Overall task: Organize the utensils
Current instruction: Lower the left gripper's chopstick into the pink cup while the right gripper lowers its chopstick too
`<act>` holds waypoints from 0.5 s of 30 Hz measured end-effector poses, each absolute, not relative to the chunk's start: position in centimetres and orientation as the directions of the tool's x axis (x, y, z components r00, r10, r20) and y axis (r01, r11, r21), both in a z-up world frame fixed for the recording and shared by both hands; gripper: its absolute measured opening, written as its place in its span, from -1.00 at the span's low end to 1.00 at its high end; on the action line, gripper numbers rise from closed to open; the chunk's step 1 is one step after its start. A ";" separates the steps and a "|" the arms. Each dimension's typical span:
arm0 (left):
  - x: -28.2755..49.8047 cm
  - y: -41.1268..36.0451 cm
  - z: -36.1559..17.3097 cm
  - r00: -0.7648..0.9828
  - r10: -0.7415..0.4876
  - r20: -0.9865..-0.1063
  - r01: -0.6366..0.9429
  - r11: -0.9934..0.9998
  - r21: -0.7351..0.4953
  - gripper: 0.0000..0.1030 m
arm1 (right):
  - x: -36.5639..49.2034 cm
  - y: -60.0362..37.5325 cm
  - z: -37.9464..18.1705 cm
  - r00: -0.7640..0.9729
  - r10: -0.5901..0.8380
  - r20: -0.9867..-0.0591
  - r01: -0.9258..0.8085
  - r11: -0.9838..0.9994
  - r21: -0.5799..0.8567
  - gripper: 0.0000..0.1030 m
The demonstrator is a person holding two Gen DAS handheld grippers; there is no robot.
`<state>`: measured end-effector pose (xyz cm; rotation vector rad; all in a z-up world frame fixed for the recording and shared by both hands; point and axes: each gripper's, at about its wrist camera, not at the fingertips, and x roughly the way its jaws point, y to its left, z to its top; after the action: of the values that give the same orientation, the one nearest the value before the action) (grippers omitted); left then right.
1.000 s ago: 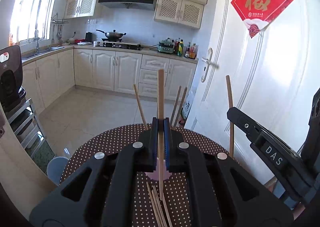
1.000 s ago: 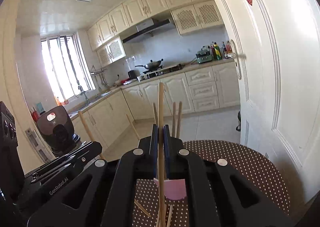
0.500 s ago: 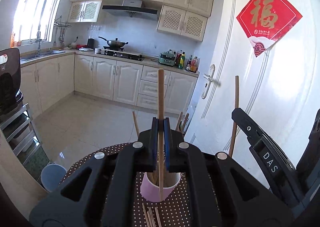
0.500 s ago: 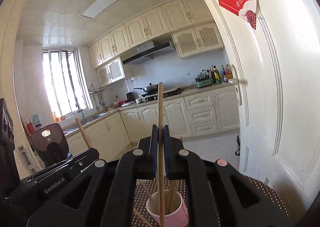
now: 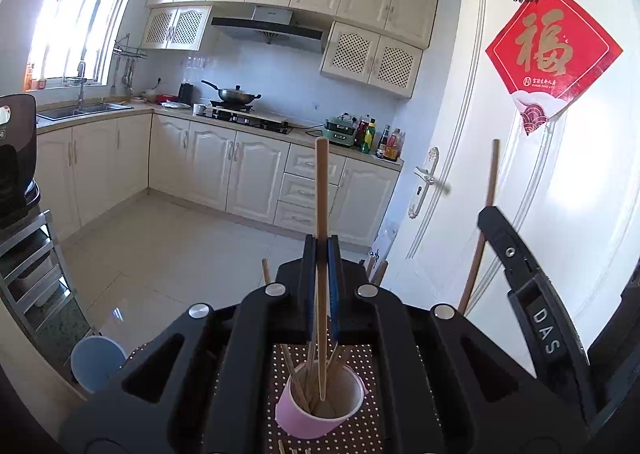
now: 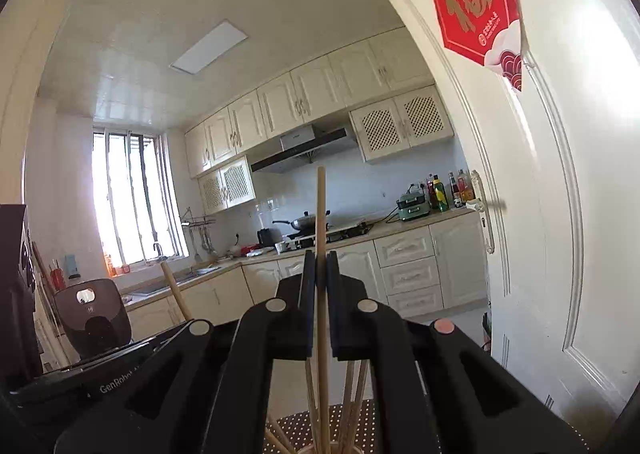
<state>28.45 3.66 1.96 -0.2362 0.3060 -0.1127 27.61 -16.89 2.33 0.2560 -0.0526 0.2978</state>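
Observation:
My left gripper (image 5: 321,250) is shut on a wooden chopstick (image 5: 321,190), held upright with its lower end inside a pink cup (image 5: 320,412) that holds several chopsticks. My right gripper (image 6: 319,264) is shut on another upright chopstick (image 6: 320,210), its lower end among the chopsticks in the same cup, whose rim is mostly hidden at the bottom edge. The right gripper's body (image 5: 528,294) and its chopstick (image 5: 482,222) show at the right of the left wrist view. The left gripper's body (image 6: 100,370) shows at the lower left of the right wrist view.
The cup stands on a round table with a brown dotted cloth (image 5: 360,358). Loose chopstick ends (image 5: 282,446) lie in front of the cup. A white door (image 5: 520,174) is close on the right. A blue stool (image 5: 96,362) stands at the left below the table.
Both grippers have risen and tilted upward over the cup. The cup has come into full view under the left gripper, and both held chopsticks now have their lower ends in it.

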 end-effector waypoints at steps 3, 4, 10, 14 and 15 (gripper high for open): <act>29.0 3.3 1.3 0.950 -0.133 -0.282 0.068 0.971 -0.228 -0.88 | 27.9 -17.0 1.7 0.959 0.249 0.136 -0.275 0.934 0.228 -0.92; 29.2 3.1 1.0 0.951 -0.126 -0.283 0.063 0.973 -0.222 -0.88 | 28.1 -16.9 1.5 0.959 0.245 0.143 -0.273 0.935 0.225 -0.92; 30.5 2.7 -0.3 0.941 -0.123 -0.316 0.059 0.977 -0.204 -0.88 | 29.7 -17.0 -0.2 0.957 0.261 0.127 -0.287 0.916 0.280 -0.92; 30.8 2.9 -0.9 0.936 -0.122 -0.330 0.055 0.978 -0.203 -0.88 | 30.5 -17.2 -1.2 0.961 0.255 0.109 -0.277 0.910 0.310 -0.92; 31.0 2.9 -1.1 0.935 -0.120 -0.335 0.052 0.978 -0.203 -0.88 | 30.6 -17.3 -1.4 0.962 0.254 0.104 -0.274 0.907 0.320 -0.92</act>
<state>30.95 2.86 -1.14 -0.1933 0.3535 -0.0886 30.62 -17.29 -1.41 0.3388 -0.0603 0.2725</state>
